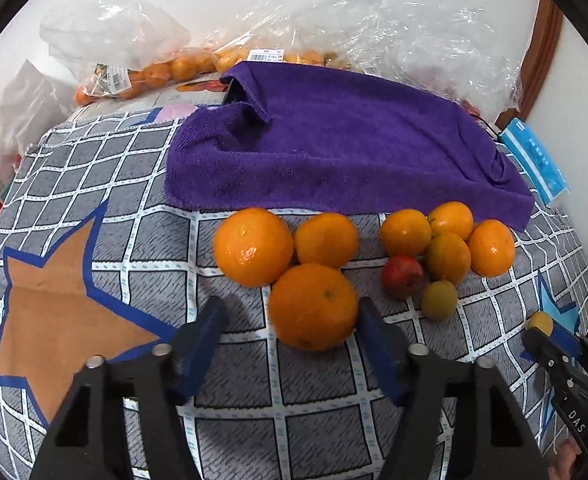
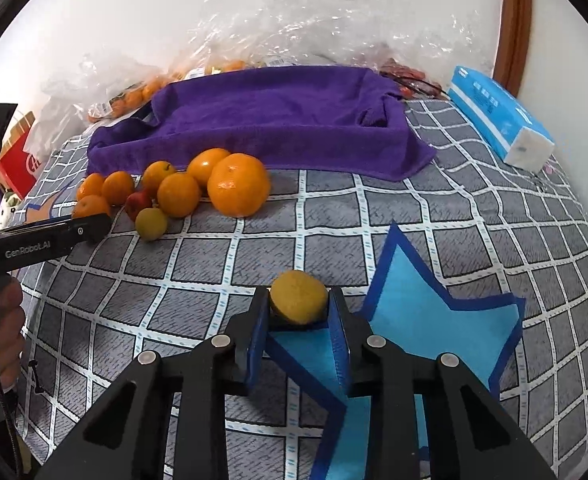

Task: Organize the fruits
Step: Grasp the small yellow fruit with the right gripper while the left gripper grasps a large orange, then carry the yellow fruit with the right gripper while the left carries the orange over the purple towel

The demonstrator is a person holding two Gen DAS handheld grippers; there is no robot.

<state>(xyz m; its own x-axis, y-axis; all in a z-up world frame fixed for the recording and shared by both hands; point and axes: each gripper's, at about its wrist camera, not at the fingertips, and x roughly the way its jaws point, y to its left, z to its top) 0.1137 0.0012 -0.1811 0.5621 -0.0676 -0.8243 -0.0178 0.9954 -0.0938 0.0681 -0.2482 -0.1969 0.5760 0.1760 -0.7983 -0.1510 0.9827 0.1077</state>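
Right gripper [image 2: 298, 312] is clamped on a small yellow fruit [image 2: 298, 296], pads pressing both sides, held just above the light-blue star [image 2: 433, 312] on the checked cloth [image 2: 214, 264]. Left gripper [image 1: 292, 320] has its fingers apart around the nearest big orange [image 1: 313, 306]: right pad at the peel, left pad clear of it, no grip. Two more oranges [image 1: 254, 246] touch behind it; a cluster of smaller fruit [image 1: 447, 256] sits beside them, in front of the purple towel [image 1: 333, 148].
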